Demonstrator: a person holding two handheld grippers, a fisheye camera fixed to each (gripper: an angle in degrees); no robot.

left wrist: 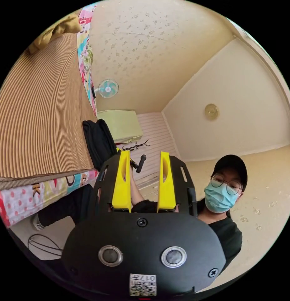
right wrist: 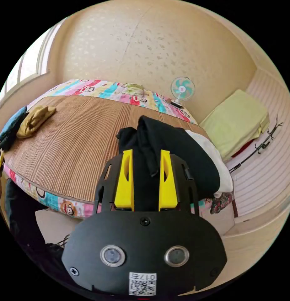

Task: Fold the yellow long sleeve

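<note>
The yellow long sleeve (right wrist: 35,120) lies bunched on the far left part of the woven bed mat (right wrist: 79,147); in the left gripper view the yellow long sleeve (left wrist: 57,29) sits at the top left, far off. My right gripper (right wrist: 146,153) is open, held short of the bed's near edge and pointing at a pile of black clothes (right wrist: 176,147), with nothing pressed between its jaws. My left gripper (left wrist: 144,156) is open too, raised in the air away from the mat (left wrist: 41,116), holding nothing.
A blue garment (right wrist: 11,124) lies beside the yellow one. A white cloth (right wrist: 211,150) sits under the black pile. A small fan (right wrist: 182,89) and a folded green blanket (right wrist: 239,125) stand beyond the bed. The person (left wrist: 225,200) holding the grippers is close behind the left one.
</note>
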